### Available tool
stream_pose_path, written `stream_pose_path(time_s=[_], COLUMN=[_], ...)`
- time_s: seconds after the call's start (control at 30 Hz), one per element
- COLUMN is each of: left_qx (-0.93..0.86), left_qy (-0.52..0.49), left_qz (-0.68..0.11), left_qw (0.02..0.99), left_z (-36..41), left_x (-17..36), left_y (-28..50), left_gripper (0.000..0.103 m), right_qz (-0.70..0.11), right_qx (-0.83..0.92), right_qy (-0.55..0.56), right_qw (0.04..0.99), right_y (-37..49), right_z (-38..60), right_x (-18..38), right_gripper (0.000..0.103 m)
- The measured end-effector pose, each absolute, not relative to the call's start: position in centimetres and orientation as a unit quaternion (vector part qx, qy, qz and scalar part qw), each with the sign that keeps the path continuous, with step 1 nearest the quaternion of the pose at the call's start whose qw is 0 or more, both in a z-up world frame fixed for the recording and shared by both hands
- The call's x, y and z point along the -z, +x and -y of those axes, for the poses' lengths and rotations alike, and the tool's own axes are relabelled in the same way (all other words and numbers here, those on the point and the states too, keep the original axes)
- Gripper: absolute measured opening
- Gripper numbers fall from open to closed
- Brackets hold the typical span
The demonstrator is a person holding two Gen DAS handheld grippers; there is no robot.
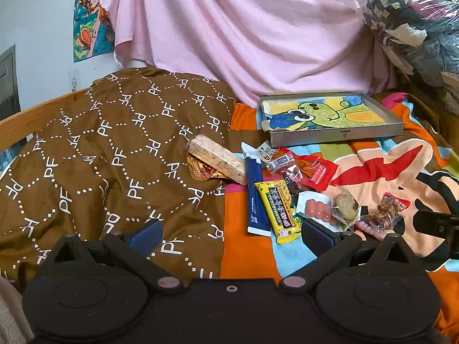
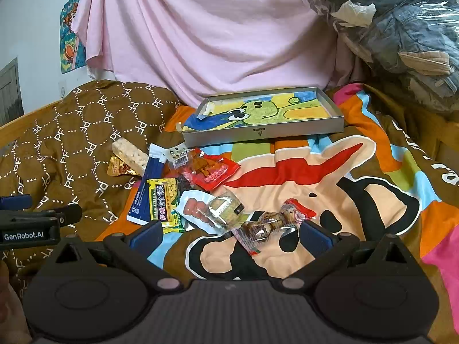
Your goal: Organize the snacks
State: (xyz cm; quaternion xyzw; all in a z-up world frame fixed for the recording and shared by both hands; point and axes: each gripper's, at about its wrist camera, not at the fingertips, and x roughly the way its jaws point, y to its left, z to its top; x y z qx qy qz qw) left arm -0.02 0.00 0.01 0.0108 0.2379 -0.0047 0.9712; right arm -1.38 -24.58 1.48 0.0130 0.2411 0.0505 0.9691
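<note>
A heap of snacks lies on the colourful cartoon blanket point(image 1: 381, 177): a pale rice bar point(image 1: 218, 157), a gold packet point(image 1: 200, 170), a blue sachet point(image 1: 256, 200), a yellow bar point(image 1: 276, 207), a red packet point(image 1: 312, 172), a wrapped round cookie point(image 1: 344, 206) and a clear-wrapped brown snack point(image 2: 258, 229). Behind them sits a shallow grey tray point(image 1: 338, 136) lined with a frog drawing. My left gripper point(image 1: 232, 236) is open just short of the yellow bar. My right gripper point(image 2: 231, 236) is open, with the brown snack lying loose between its fingertips.
A brown patterned quilt point(image 1: 114, 154) covers the left side over a wooden bed rail point(image 1: 28, 117). A pink sheet point(image 1: 243, 28) hangs behind. A plastic bag of clothes point(image 2: 401, 34) is piled at the back right. The tray point(image 2: 264, 134) also shows in the right wrist view.
</note>
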Motion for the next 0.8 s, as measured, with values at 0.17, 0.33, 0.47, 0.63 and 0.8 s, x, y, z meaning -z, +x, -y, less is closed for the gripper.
stream_pose_path(time_s=[0.17,0.33,0.47,0.63,0.8], left_qx=[0.004,0.004,0.004,0.005,0.004], left_qy=[0.011,0.011,0.011,0.01,0.008], left_qz=[-0.238,-0.239,-0.239,-0.239,-0.238], left_qw=[0.971,0.971,0.971,0.971,0.971], left_z=[0.05,-0.09,-0.18,-0.18,-0.27], left_x=[0.24,0.41,0.44,0.4,0.42], left_y=[-0.11,0.04,0.15,0.15,-0.09], left_gripper=[0.102,0.102,0.102,0.102,0.102], right_qz=[-0.242,-0.246,-0.248,-0.248,-0.25], right_qx=[-0.052,-0.049,-0.047,-0.048,-0.047], right_qy=[0.013,0.012,0.013,0.012,0.011], right_qw=[0.969,0.968,0.968,0.967,0.967], right_y=[-1.21,-1.12,-1.08,-1.09,-1.11], right_z=[24.64,24.65,24.74,24.77,24.76], right_x=[-1.21,-1.14,-1.17,-1.22,-1.16], right_gripper=[0.103,0.103,0.103,0.103,0.103])
